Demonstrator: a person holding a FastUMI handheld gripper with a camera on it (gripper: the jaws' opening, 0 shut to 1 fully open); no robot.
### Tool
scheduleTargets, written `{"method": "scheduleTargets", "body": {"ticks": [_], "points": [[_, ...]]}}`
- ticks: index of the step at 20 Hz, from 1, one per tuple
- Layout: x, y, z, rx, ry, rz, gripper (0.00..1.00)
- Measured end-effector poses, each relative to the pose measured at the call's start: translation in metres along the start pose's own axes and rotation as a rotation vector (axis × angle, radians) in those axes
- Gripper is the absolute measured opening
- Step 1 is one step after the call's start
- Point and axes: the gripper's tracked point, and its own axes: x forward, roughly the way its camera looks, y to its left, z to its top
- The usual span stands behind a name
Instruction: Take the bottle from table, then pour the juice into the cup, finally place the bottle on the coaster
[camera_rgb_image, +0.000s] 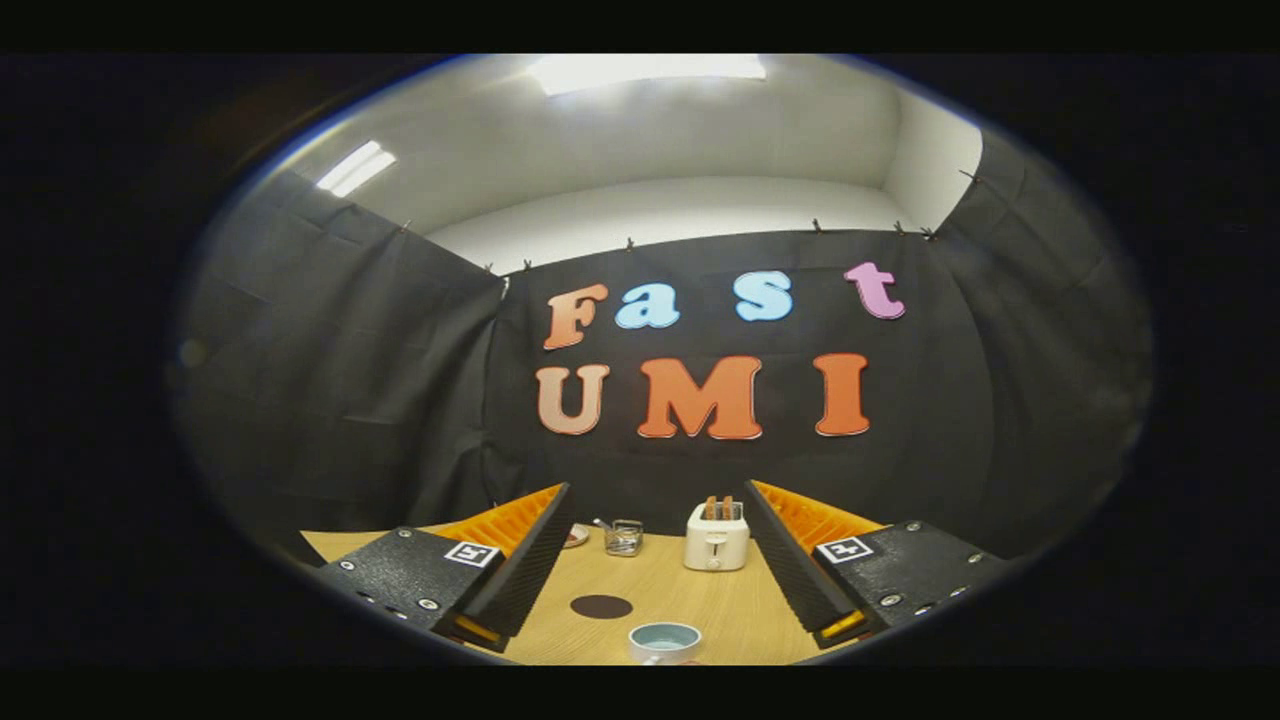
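Observation:
My gripper (657, 492) is open, its two fingers spread wide with nothing between them, held level above the wooden table (745, 610). Below and between the fingers stands a pale blue cup (664, 640) with a white outside, close to the near edge. Just beyond it to the left lies a dark round coaster (601, 606), flat on the table with nothing on it.
A white toaster (716, 536) with two slices in it stands at the back of the table, between the fingers. Left of it sits a small glass container (623, 537) holding metal items, and a small plate (576, 536) peeks out beside the left finger. Black cloth walls close the booth.

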Motion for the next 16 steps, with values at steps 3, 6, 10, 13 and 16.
{"method": "scheduleTargets", "body": {"ticks": [3, 6, 10, 13, 16], "points": [[0.003, 0.014, -0.017, 0.017, 0.024, 0.03, 0.99], [0.007, 0.029, -0.034, 0.042, 0.053, 0.061, 0.99], [0.016, 0.052, -0.052, 0.089, 0.082, 0.112, 0.99], [0.018, 0.065, -0.064, 0.105, 0.099, 0.149, 0.99], [0.02, 0.072, -0.078, 0.093, 0.121, 0.156, 0.99]]}}
